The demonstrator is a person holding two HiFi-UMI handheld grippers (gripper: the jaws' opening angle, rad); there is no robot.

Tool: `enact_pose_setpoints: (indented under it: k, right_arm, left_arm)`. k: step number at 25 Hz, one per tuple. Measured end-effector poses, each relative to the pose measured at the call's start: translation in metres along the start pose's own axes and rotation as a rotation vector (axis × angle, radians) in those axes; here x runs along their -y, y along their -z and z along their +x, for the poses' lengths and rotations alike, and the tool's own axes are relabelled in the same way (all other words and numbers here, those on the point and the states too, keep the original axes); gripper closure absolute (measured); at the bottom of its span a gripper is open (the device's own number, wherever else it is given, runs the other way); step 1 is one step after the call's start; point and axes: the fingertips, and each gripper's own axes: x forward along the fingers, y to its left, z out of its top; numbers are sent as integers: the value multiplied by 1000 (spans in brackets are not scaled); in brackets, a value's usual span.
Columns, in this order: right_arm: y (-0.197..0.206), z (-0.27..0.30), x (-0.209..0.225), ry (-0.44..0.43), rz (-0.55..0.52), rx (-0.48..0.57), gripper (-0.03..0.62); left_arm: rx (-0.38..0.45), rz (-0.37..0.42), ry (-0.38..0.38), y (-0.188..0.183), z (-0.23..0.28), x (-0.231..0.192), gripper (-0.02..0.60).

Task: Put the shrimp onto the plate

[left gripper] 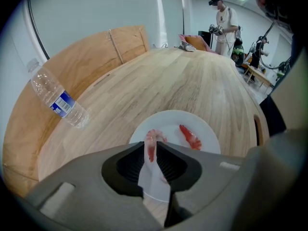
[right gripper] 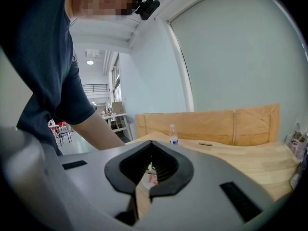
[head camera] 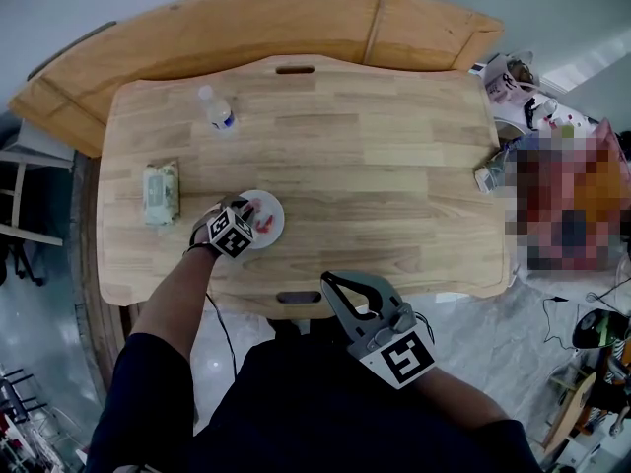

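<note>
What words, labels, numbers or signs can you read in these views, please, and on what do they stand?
Nothing is legible.
Water bottle: blue label with a barcode, print too blurred to read.
Packet: print too small to read.
Marker cube: a black-and-white pattern, no words.

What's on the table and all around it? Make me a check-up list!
Surface: pale wooden table.
Job's things: white plate holds a red shrimp; a pale shrimp is pinched over the plate's near side.
Clutter: water bottle, standing; wipes pack; small things at the right edge.
Grippers: left gripper shut on the pale shrimp; right gripper shut, empty, held back off the table.
Cables: black cable below the near edge.
Surroundings: curved wooden board behind; a person standing far off.
</note>
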Motion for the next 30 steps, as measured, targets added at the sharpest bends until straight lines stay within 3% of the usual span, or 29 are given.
enact_pose_setpoints:
  k: [11, 20, 24, 30]
  right_arm:
    - [-20, -5, -17, 3, -38, 34, 585]
    - [-32, 1, -46, -18, -62, 51, 585]
    - [-40, 0, -56, -17, -74, 78, 585]
    - [-46, 0, -77, -26, -97, 90, 585]
  left_arm:
    - [238, -226, -116, -25, -73, 0, 514]
    - [402, -339, -147, -35, -140, 24, 514]
    - [489, -361, -154, -47, -177, 43, 515]
    - [603, -326, -131, -68, -237, 76, 515]
